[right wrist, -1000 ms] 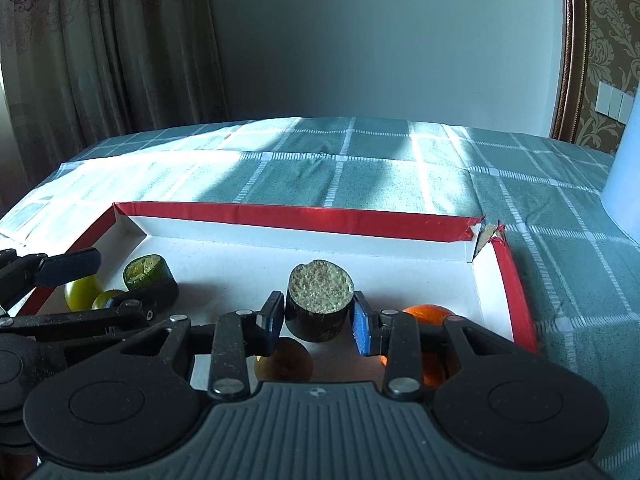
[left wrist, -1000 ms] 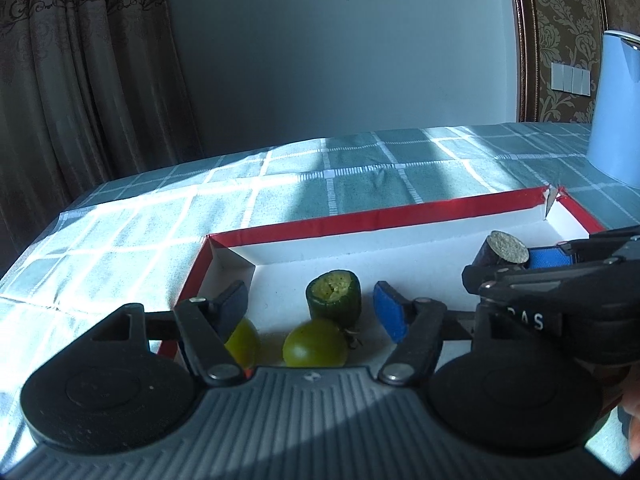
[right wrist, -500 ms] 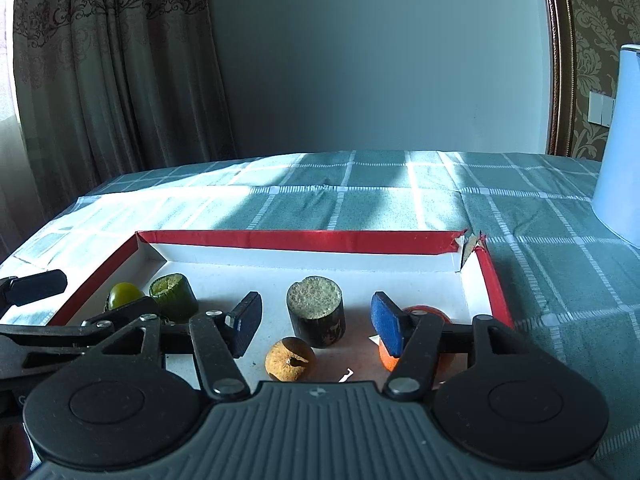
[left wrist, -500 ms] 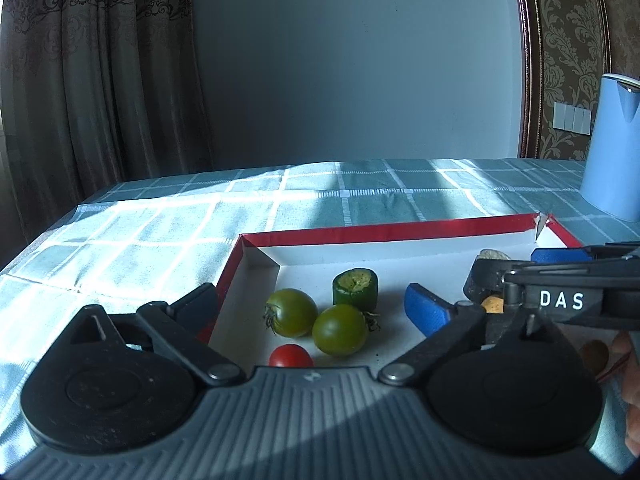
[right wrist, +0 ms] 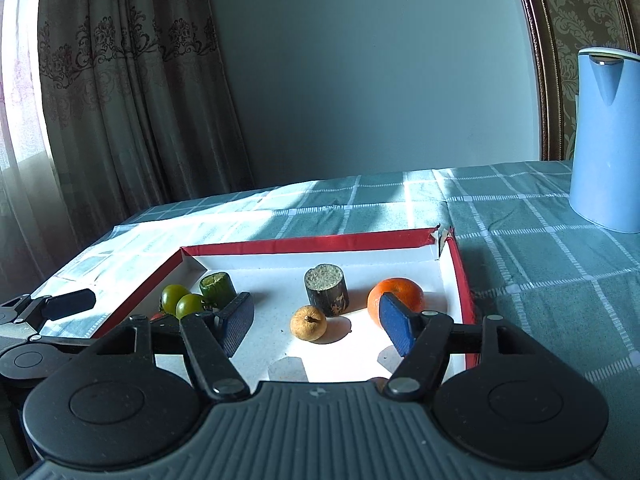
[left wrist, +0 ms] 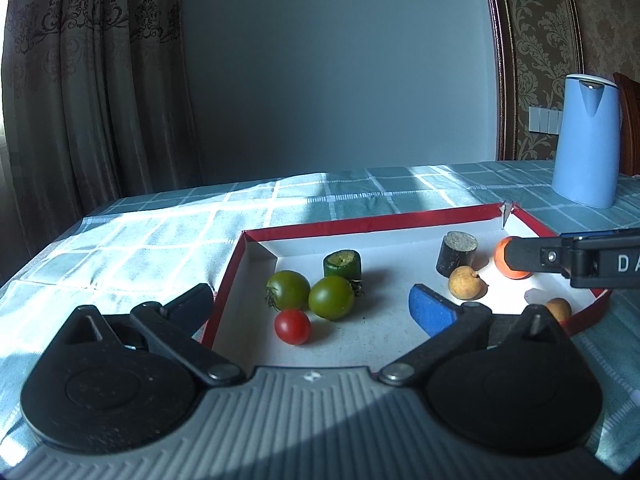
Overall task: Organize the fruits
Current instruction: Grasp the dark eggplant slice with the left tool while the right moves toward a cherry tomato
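Observation:
A red-rimmed white tray [left wrist: 360, 224] [right wrist: 304, 244] holds the fruit. At its left lie two green tomatoes [left wrist: 288, 290] [left wrist: 331, 297], a red cherry tomato [left wrist: 293, 326] and a green cucumber stub [left wrist: 342, 264] [right wrist: 217, 286]. At its right stand a dark cylinder piece [left wrist: 456, 253] [right wrist: 327, 290], a tan round fruit [left wrist: 464, 281] [right wrist: 308, 323], an orange [right wrist: 396, 296] [left wrist: 505, 264] and a second small tan fruit [left wrist: 558, 309]. My left gripper [left wrist: 316, 304] is open and empty over the tray's near left. My right gripper [right wrist: 316, 322] is open and empty, near the tan fruit.
A blue kettle [left wrist: 586, 140] [right wrist: 608, 140] stands on the checked tablecloth [right wrist: 540, 248] at the back right. Curtains hang at the left, a wall behind. The table's left edge lies near the tray.
My right gripper let go of the dark cylinder, which now stands in the tray. Both grippers opened wider and pulled back and up from the tray.

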